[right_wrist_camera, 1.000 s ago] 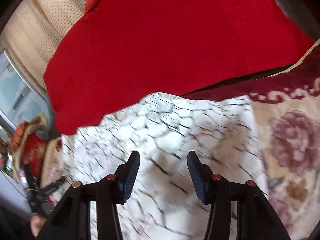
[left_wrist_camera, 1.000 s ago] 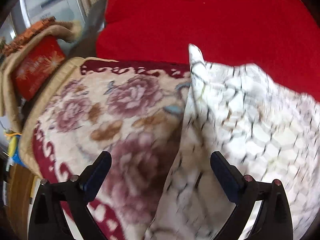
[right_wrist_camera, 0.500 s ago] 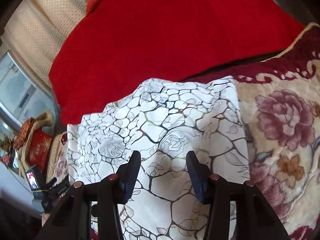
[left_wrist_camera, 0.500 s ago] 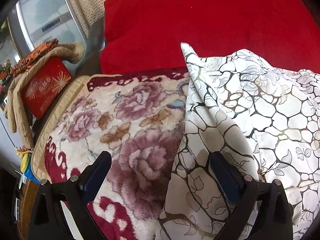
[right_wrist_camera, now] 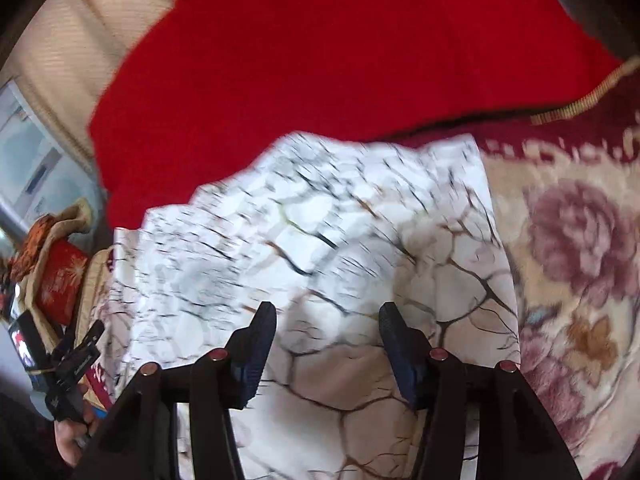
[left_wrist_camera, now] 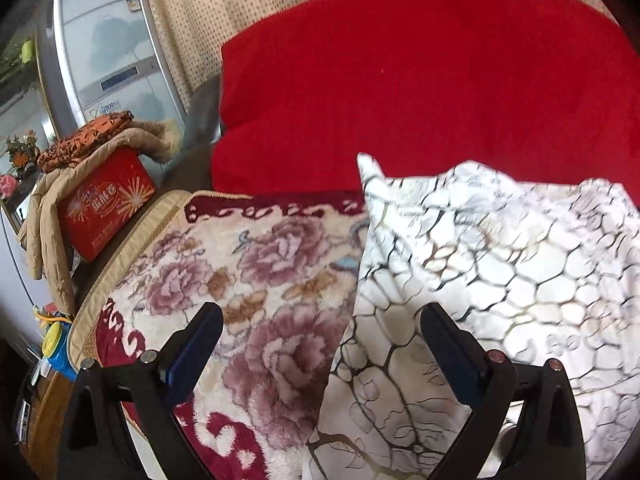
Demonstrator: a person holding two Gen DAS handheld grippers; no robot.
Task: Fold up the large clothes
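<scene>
Floral blanket (left_wrist_camera: 256,280) under red cushions: the white patterned cloth (left_wrist_camera: 500,280) lies on it. Your left gripper (left_wrist_camera: 320,356) gapes empty; your right gripper (right_wrist_camera: 326,350) is opening, cloth below unpinched. Pinch opposite corners evenly.

A lived-in home room; a plush floral blanket in cream and maroon (left_wrist_camera: 256,280) covers the bed or sofa, a large red fabric cushion (left_wrist_camera: 400,92) at its far edge; beyond its left edge stand a silver refrigerator (left_wrist_camera: 104,60), a dotted beige curtain (left_wrist_camera: 188,12), and a red printed gift box (left_wrist_camera: 106,208).
</scene>
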